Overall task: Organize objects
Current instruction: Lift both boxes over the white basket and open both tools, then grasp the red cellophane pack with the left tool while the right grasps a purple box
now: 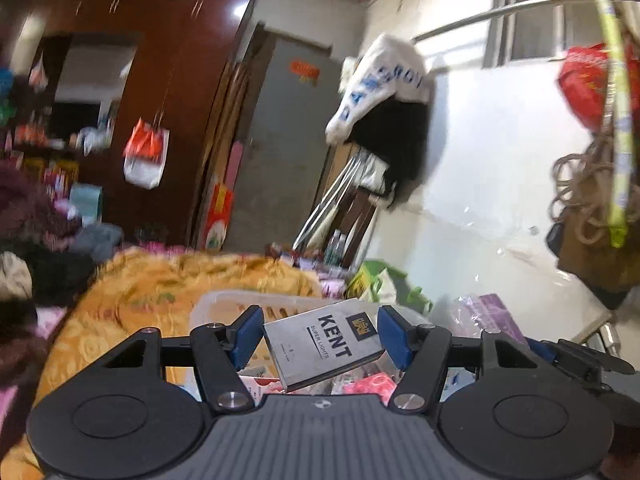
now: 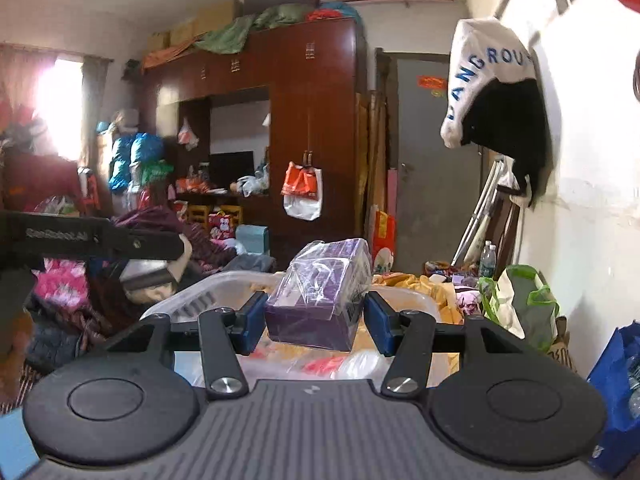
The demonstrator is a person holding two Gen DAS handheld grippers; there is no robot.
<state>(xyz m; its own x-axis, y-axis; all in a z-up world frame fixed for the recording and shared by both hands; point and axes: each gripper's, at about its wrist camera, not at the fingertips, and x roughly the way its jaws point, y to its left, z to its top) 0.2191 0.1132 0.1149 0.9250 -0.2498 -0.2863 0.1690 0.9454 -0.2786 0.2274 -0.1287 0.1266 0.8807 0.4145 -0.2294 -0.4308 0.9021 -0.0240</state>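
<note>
My left gripper point(image 1: 320, 334) is shut on a grey Kent cigarette pack point(image 1: 322, 344), held tilted above a clear plastic bin point(image 1: 224, 304) with several small items inside. My right gripper point(image 2: 316, 320) is shut on a purple box in clear wrap point(image 2: 320, 296), held above the same clear bin point(image 2: 200, 292). The purple box also shows at the right in the left wrist view point(image 1: 492, 316). Part of the left gripper's body point(image 2: 92, 236) shows at the left in the right wrist view.
The bin rests on a yellow patterned blanket point(image 1: 152, 280). A dark wooden wardrobe point(image 2: 312, 120) and a grey door point(image 2: 432, 168) stand behind. A white wall point(image 1: 500, 160) with hung bags is at the right. A green bag point(image 2: 520, 304) and a blue bag point(image 2: 616, 384) sit nearby.
</note>
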